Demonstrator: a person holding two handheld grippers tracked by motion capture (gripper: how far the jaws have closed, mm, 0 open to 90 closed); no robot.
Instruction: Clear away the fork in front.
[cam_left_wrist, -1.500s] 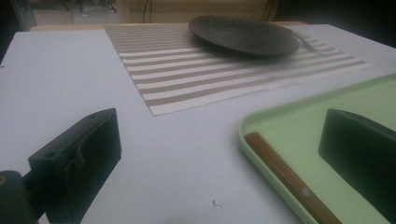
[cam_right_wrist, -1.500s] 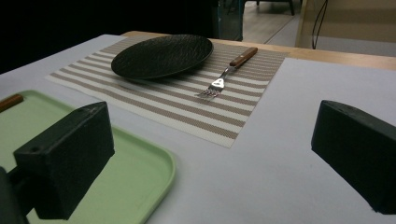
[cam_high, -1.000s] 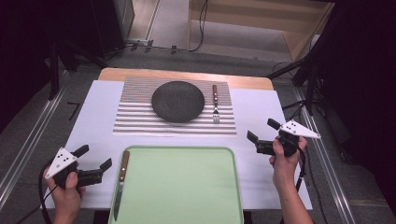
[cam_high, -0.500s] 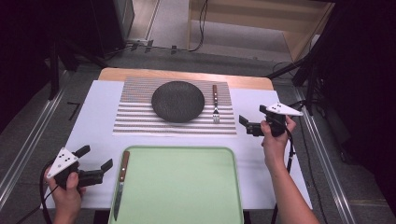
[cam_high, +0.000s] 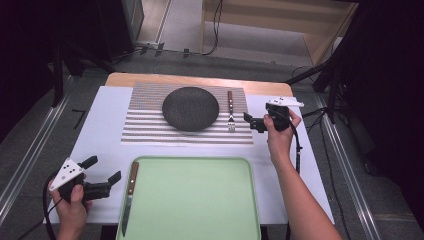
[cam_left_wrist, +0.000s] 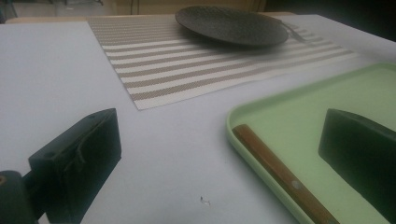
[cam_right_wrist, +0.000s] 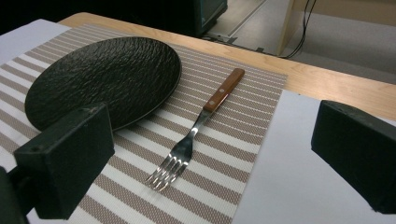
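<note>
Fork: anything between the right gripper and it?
Nothing visible. The right gripper is open, just right of the fork, which lies alone on the striped placemat; the black plate sits on the fork's far side.

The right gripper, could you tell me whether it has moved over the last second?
Yes. In the high view the right gripper has travelled away from the person and inward, from beside the tray's far right corner to just right of the fork, jaws open.

There was 1 black plate (cam_high: 190, 108), with 1 fork (cam_high: 231, 113) just right of it, 1 striped placemat (cam_high: 150, 125) under it, and 1 green tray (cam_high: 192, 200) and 1 knife (cam_high: 128, 197) nearer the person.
</note>
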